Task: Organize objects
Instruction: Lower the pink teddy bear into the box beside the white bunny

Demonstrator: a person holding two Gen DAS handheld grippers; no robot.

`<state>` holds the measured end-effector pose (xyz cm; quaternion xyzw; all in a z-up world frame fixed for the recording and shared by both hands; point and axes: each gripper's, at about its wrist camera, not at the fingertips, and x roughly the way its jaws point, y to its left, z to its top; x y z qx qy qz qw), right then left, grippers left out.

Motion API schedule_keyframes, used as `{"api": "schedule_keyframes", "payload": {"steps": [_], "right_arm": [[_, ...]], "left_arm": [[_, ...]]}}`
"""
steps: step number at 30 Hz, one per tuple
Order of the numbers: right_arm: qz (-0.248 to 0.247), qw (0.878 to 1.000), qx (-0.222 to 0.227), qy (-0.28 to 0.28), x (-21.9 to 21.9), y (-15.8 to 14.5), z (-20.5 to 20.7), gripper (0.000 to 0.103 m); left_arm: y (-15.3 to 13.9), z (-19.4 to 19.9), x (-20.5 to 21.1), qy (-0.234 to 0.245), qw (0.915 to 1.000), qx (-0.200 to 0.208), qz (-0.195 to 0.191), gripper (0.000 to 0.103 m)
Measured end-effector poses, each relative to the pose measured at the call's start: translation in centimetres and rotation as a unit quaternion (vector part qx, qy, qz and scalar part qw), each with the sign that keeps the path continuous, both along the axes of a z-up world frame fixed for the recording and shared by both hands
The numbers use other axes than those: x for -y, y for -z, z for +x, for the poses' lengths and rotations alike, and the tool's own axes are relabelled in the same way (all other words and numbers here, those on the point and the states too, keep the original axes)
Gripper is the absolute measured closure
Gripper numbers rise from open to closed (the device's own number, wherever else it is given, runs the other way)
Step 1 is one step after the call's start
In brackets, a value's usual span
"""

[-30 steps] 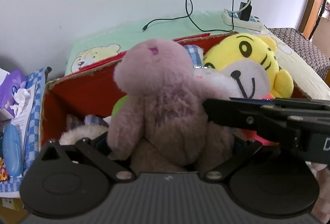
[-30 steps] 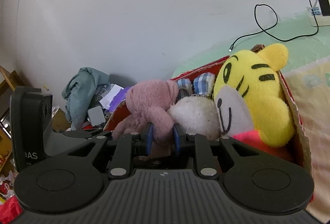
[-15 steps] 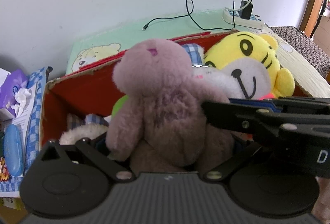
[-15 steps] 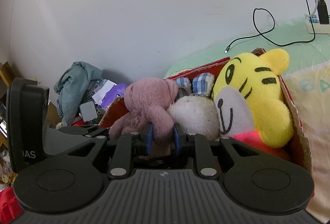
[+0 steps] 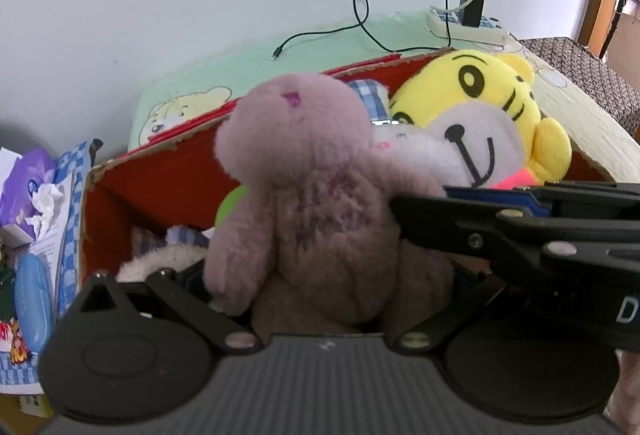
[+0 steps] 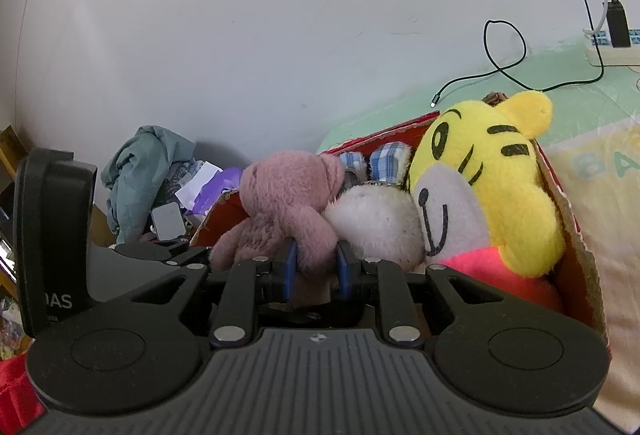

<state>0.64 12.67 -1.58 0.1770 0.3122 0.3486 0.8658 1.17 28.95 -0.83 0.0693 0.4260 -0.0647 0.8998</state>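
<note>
A pink teddy bear [image 5: 316, 195] sits upright in an open cardboard box [image 5: 160, 171] with a red lining, its back toward the viewer. The box rests on a bed covered with a pale green sheet [image 5: 320, 47].

The right tongs [image 6: 316, 267] are closed narrowly on the bear's right arm, with the blue pads [image 6: 289, 267] pressing the fur from both sides. Seen from the left side, these tongs reach in across the bear from the right.

The left tongs [image 5: 320, 291] sit low behind the bear, their arms spread wide on either side of its lower body. The fingertips are hidden by the fur, so whether they touch the bear cannot be told.

To the right of the bear, also in the box, a white plush toy [image 6: 376, 223] touches it. Further right, a yellow tiger toy [image 6: 488, 179] leans against the box wall.

At the far edge of the bed, a black cable [image 5: 360, 23] leads to a power strip [image 5: 468, 25]. Left of the box lie a purple tissue pack [image 5: 28, 187] and a blue case [image 5: 34, 303].
</note>
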Motion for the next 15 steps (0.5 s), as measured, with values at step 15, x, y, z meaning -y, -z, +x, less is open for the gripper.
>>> {"api": "schedule_keyframes", "payload": {"steps": [15], "right_arm": [[0.018, 1.0, 0.001, -0.005, 0.34, 0.36, 0.11, 0.083]], "left_arm": [[-0.04, -0.18, 0.15, -0.001, 1.0, 0.0, 0.003, 0.0]]}}
